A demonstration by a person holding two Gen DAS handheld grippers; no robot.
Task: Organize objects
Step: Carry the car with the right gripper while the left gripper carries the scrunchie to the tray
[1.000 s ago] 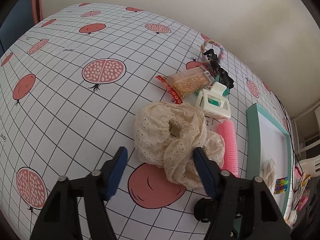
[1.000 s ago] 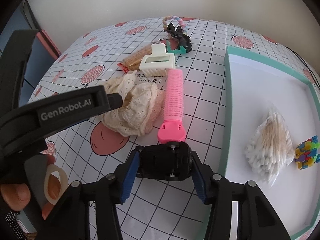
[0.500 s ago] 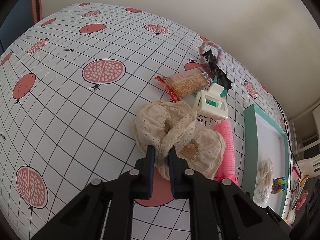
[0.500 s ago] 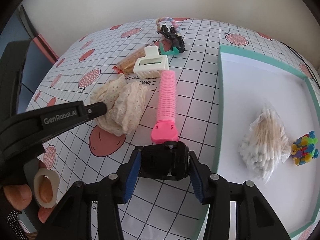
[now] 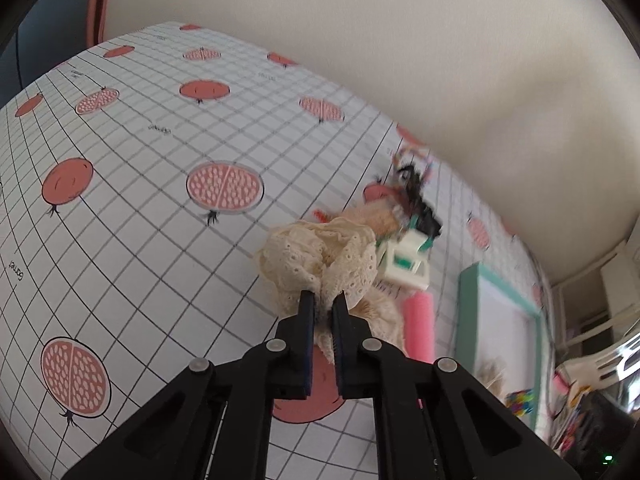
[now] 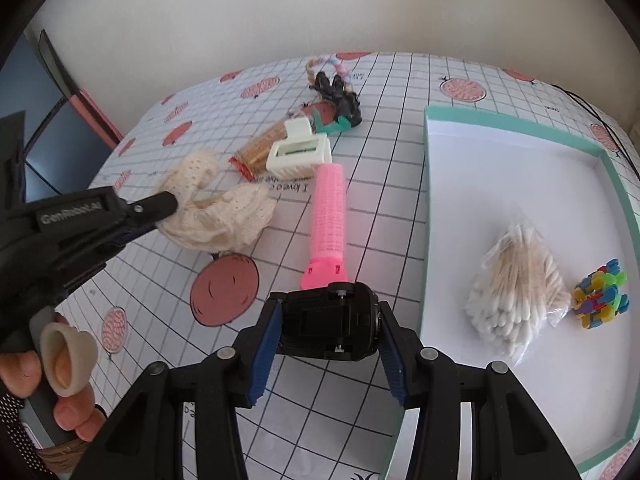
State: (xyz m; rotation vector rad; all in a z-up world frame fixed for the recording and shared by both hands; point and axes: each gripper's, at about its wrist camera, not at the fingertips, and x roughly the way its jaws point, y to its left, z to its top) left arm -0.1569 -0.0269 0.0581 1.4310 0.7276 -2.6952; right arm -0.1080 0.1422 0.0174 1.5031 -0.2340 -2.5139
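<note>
My left gripper is shut on a cream lace scrunchie. In the right wrist view the same gripper pinches the scrunchie at its left end, which is raised while the rest droops to the tablecloth. My right gripper is shut on a small black plastic object, held just above the cloth at the near end of a pink hair roller. A teal tray lies to the right, holding a bag of cotton swabs and colourful clips.
Behind the roller lie a white claw clip, a snack packet, a black hair clip and a pastel braided ring. A hand holds the left gripper at the lower left. Wall runs behind the table.
The left gripper went from open around the scrunchie to shut on it, then raised it off the cloth. The right gripper kept hold of the black object and shifted slightly.
</note>
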